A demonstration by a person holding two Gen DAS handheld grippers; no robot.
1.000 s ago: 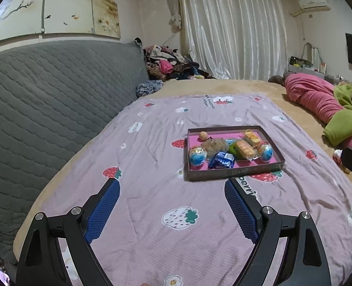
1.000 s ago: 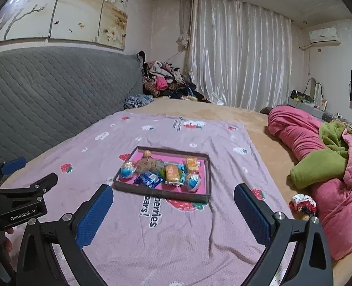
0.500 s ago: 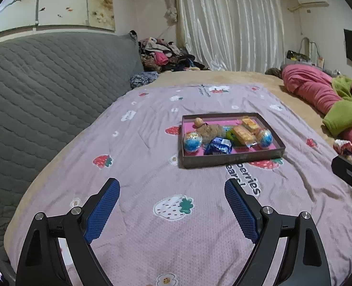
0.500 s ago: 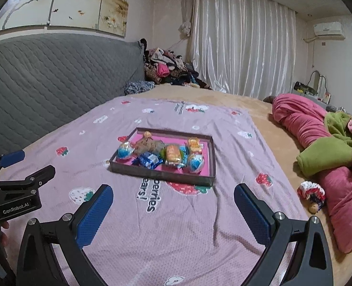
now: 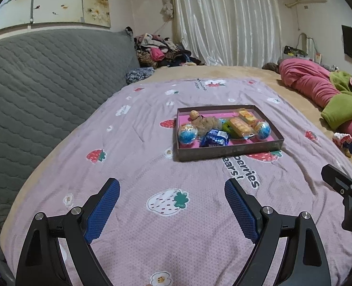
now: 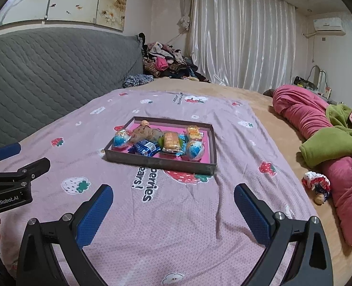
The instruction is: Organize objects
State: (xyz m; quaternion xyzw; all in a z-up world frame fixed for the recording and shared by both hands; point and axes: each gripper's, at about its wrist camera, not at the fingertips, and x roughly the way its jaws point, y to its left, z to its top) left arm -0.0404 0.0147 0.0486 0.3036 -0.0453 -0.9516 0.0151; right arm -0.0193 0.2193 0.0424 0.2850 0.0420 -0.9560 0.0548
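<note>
Ahead, a shallow grey cardboard tray with a pink floor (image 5: 228, 153) is lying on a mauve strawberry-print blanket (image 5: 133, 143) spread over a bed. Wrapped snacks are sitting inside it, among them two shiny blue foil eggs (image 5: 187, 133) and an orange-wrapped cake (image 5: 239, 126). Both the left gripper (image 5: 172, 201) and the right gripper (image 6: 173, 203) are hovering short of the tray, blue-padded jaws spread wide, gripping nothing.

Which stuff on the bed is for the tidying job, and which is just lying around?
For the job:
- tray
- two blue foil eggs
- blue wrapper
- orange snack packs
- brown plush toy

Just lying about:
- pink quilt
- green blanket
- small doll
- clothes pile
</note>
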